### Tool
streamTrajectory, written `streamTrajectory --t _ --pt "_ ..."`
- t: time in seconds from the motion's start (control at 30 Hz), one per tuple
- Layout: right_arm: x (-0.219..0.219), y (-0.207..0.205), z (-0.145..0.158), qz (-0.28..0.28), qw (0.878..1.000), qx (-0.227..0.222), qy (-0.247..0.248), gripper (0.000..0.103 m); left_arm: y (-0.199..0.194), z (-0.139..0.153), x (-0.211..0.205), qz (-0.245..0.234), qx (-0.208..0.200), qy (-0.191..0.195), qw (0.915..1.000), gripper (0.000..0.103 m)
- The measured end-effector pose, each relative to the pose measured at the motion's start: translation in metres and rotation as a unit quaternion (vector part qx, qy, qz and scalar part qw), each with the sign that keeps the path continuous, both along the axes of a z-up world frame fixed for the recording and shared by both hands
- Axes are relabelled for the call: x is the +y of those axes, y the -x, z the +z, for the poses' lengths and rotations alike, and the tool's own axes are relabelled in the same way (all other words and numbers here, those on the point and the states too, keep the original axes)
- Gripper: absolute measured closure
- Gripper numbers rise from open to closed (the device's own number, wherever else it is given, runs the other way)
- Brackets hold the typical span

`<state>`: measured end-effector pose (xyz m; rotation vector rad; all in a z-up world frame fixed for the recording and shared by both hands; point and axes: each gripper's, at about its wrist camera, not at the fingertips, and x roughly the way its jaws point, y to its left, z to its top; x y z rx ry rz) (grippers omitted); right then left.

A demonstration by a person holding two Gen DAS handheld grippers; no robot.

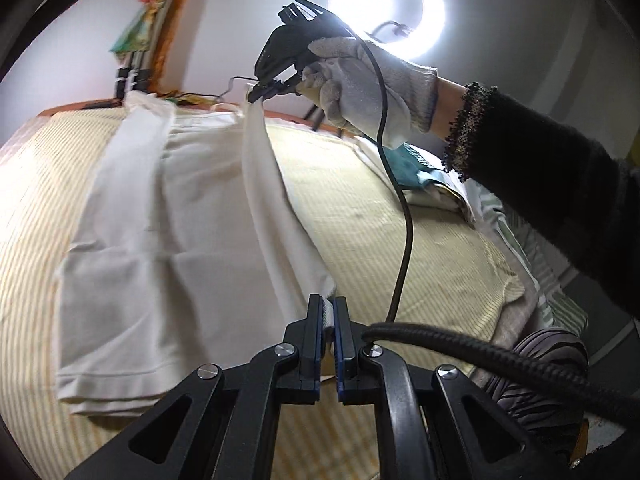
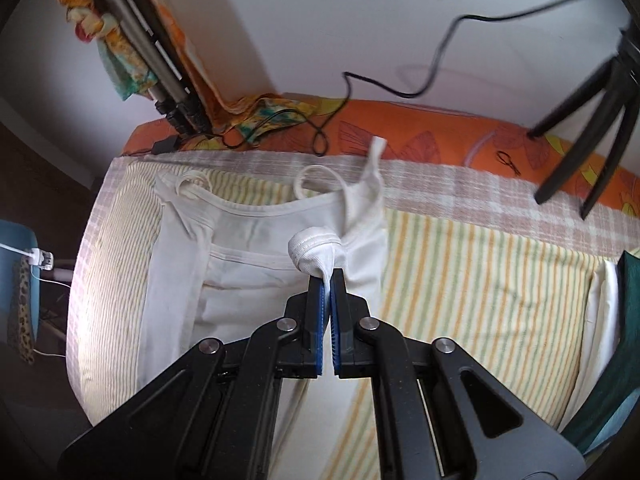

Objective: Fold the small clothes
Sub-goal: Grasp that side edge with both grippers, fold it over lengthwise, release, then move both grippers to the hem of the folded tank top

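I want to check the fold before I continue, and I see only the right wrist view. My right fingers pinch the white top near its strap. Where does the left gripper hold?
Observer: The left gripper is shut on the side edge of the white top, low down near the bottom hem.
Operator: Is the edge between the two grippers off the bed?
Observer: Yes. It hangs as a taut band above the striped cover, running up to the right gripper, which a gloved hand holds high.
Operator: And the rest of the hem?
Observer: It lies flat on the cover, away from the left gripper.
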<state>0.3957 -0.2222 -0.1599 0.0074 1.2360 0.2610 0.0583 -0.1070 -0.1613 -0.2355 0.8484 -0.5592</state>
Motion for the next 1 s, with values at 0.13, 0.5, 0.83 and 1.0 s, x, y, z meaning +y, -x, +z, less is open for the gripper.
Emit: streamTrajectory --t 0.13,0.5,0.83,1.0 --pt "0.029 -0.006 -0.012 0.010 1.000 0.008 0.016 0.099 0.000 -0.006 0.016 0.012 0.009 0.001 0.9999 0.102" --pt "0.064 -0.012 -0.043 0.039 0.999 0.032 0.002 0.099 0.005 -0.016 0.027 0.020 0.031 -0.016 0.9992 0.096" --pt "0.048 0.023 0.007 0.049 0.995 0.009 -0.085 0.073 0.030 -0.001 0.039 0.009 0.004 -0.089 0.9959 0.069" --pt "0.008 0.076 0.047 0.036 0.994 -0.017 -0.100 0.073 0.041 0.008 0.060 0.008 -0.014 -0.137 0.9904 0.068"
